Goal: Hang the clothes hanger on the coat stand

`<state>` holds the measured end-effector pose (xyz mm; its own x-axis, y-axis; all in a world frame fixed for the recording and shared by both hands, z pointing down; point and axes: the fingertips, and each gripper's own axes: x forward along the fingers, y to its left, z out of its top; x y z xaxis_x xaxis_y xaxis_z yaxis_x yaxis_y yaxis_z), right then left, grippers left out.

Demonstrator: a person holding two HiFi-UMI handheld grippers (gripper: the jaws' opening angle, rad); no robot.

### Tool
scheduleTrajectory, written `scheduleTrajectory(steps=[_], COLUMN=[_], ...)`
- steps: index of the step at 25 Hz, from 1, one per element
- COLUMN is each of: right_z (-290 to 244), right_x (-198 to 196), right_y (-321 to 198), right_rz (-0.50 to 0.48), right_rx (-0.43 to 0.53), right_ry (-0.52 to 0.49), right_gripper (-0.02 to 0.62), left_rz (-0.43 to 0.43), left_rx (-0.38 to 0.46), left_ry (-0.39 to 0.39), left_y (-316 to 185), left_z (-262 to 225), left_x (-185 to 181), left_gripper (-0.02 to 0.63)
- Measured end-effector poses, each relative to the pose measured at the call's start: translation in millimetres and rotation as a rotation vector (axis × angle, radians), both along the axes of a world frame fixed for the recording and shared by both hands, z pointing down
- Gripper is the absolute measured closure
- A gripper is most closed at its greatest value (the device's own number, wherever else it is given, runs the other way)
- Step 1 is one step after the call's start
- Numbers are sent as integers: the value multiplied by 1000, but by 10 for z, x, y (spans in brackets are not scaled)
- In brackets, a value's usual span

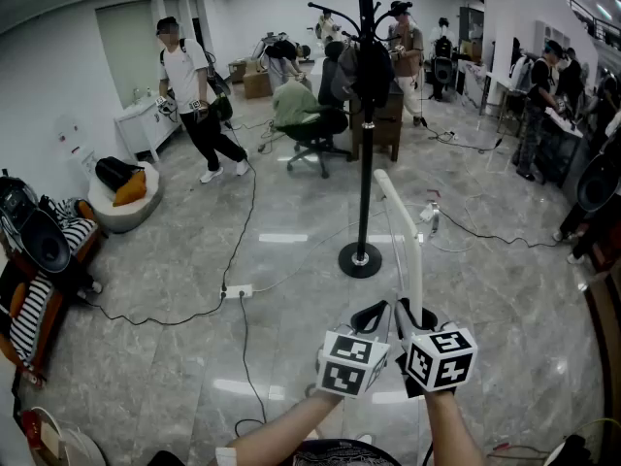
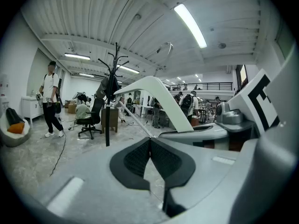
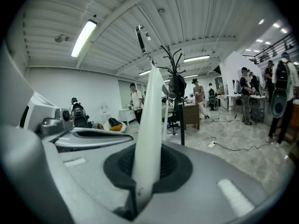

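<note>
The right tool (image 1: 412, 311) is clamped narrow on one end of the white clothes hanger (image 1: 415, 250). The rest of the hanger rises ahead of the tool, with its metal hook (image 3: 140, 34) at the far tip. The left tool (image 1: 374, 311) sits just beside it on the left, its pads pressed together with nothing between them.

The hanger is gripped only at its end, so it may well swing or twist in the pads when the hook meets something, and the empty left tool is not steadying it. The coat stand (image 1: 366, 163) is well apart, farther out on the floor (image 1: 291, 357). Its upper pegs (image 1: 330, 10) already carry dark garments (image 1: 374, 66), so the hook could snag cloth or miss a free peg. A hard nudge could rock the slim stand on its round base (image 1: 360, 260). A cable (image 1: 247, 212) and a power strip (image 1: 238, 289) lie on the floor to the near left of the stand and could catch a foot.

Containers have little part in this. A low white tub (image 1: 121, 212), or perhaps a seat, by the left wall holds a black bag (image 1: 114, 171) and an orange cushion (image 1: 130, 188). The contents of the cardboard boxes (image 1: 256, 83) at the far end cannot be seen.
</note>
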<state>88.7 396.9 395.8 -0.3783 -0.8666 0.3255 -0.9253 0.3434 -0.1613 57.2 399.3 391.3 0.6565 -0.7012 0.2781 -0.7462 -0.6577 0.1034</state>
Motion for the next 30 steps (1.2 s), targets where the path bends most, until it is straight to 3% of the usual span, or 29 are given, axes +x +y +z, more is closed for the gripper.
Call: scheduleTrajectory(steps=[20,30], right_z=[187,293], right_x=[602,644], right_y=[-252,-686], right_rz=[-81,-92], right_rx=[-13,-28], right_ry=[-17,-18], right_gripper=[569,569], left_rz=[-64,-73], left_rx=[-17,-28], left_ry=[-19,-10], left_y=[-306,-773], left_z=[156,244], left_x=[654,699], left_gripper=[601,601])
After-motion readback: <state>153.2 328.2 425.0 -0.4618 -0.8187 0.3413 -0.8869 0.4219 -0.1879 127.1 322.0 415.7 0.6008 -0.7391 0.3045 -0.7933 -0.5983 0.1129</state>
